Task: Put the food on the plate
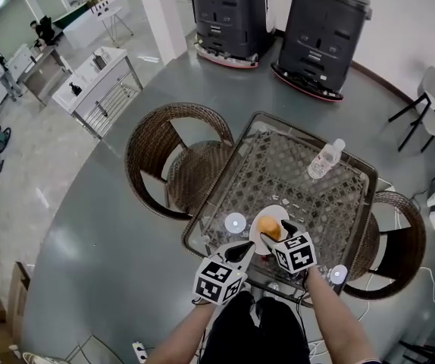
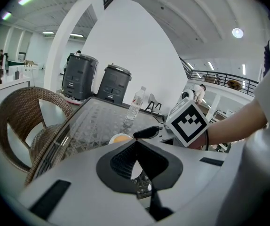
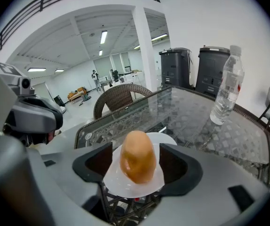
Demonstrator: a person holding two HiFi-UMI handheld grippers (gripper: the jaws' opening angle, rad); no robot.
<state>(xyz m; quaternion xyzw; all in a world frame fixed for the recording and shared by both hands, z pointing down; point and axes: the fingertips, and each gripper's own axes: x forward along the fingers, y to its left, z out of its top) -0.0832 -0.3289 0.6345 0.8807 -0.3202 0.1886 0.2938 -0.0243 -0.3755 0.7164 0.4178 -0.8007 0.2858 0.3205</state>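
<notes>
An orange-brown bread roll (image 1: 269, 227) lies on a small white plate (image 1: 279, 212) near the front edge of the glass table (image 1: 278, 165). My right gripper (image 1: 276, 234) is open, with its jaws standing either side of the roll (image 3: 138, 157) over the plate (image 3: 165, 140); a sliver of plate shows between the left jaw and the roll. My left gripper (image 1: 243, 249) hovers just left of the plate, shut with nothing in it; its tips (image 2: 135, 142) meet in the left gripper view, with the roll (image 2: 121, 138) beyond them.
A clear water bottle (image 1: 325, 159) stands at the table's far right. Two small white round objects (image 1: 235, 223) (image 1: 338, 274) lie near the front edge. Wicker chairs (image 1: 173, 158) (image 1: 395, 241) flank the table. Two dark grey machines (image 1: 323, 29) stand beyond.
</notes>
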